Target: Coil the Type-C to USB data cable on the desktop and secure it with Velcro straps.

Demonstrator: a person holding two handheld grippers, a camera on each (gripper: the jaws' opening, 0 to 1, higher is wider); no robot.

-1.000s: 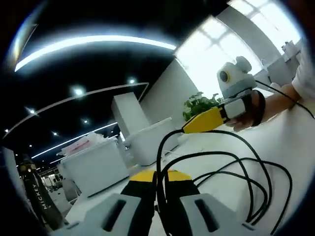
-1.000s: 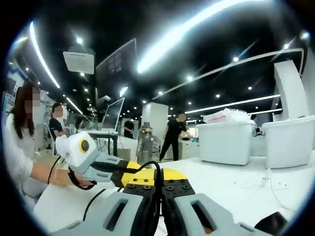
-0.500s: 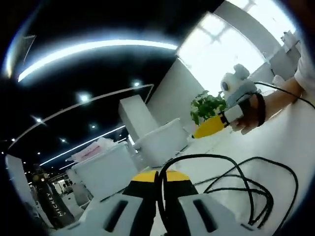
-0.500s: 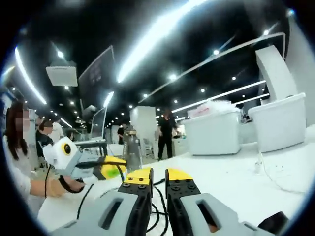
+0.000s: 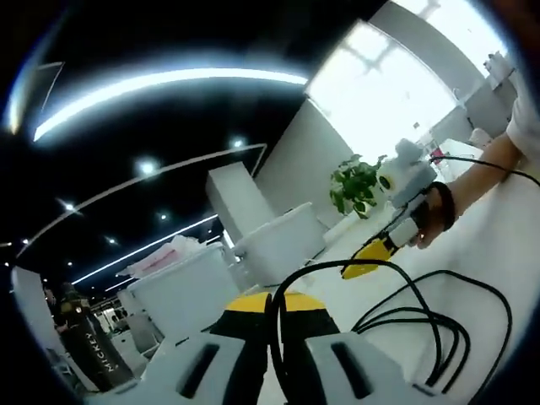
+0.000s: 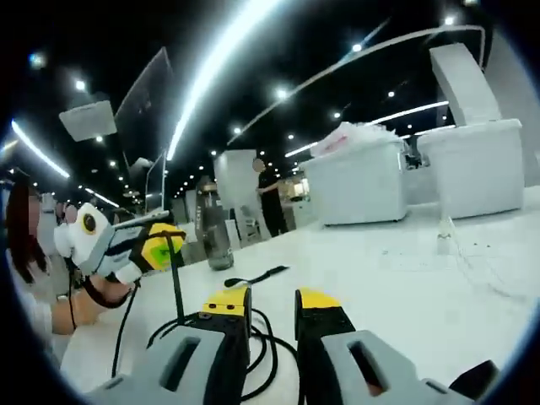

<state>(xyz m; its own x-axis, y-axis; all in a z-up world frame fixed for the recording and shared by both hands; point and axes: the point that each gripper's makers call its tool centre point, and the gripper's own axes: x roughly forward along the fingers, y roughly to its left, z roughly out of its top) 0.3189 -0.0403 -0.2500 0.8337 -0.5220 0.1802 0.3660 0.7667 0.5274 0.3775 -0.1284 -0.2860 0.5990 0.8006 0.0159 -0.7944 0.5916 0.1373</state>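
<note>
The black data cable (image 5: pixel 439 325) lies in loose loops on the white desktop (image 5: pixel 506 253). One end rises between the yellow-tipped jaws of my left gripper (image 5: pixel 272 304), which is shut on it. In the right gripper view, my left gripper (image 6: pixel 160 249) is held up at the left, and the cable (image 6: pixel 177 287) hangs down from it to the loops (image 6: pixel 263 342). My right gripper (image 6: pixel 272 302) stands open above those loops with nothing between its jaws. In the left gripper view it (image 5: pixel 367 263) points down at the desk. A black Velcro strap (image 6: pixel 257 276) lies flat further back.
A dark bottle (image 6: pixel 213 236) stands on the desk behind the strap. Two white bins (image 6: pixel 354 181) (image 6: pixel 472 169) sit at the far side, with a thin white lead (image 6: pixel 472 261) lying near them. A person (image 6: pixel 270 198) stands beyond the desk. A potted plant (image 5: pixel 359 181) is by the window.
My right gripper opened, let go of the cable and drew away from the left gripper. The left gripper has kept its hold.
</note>
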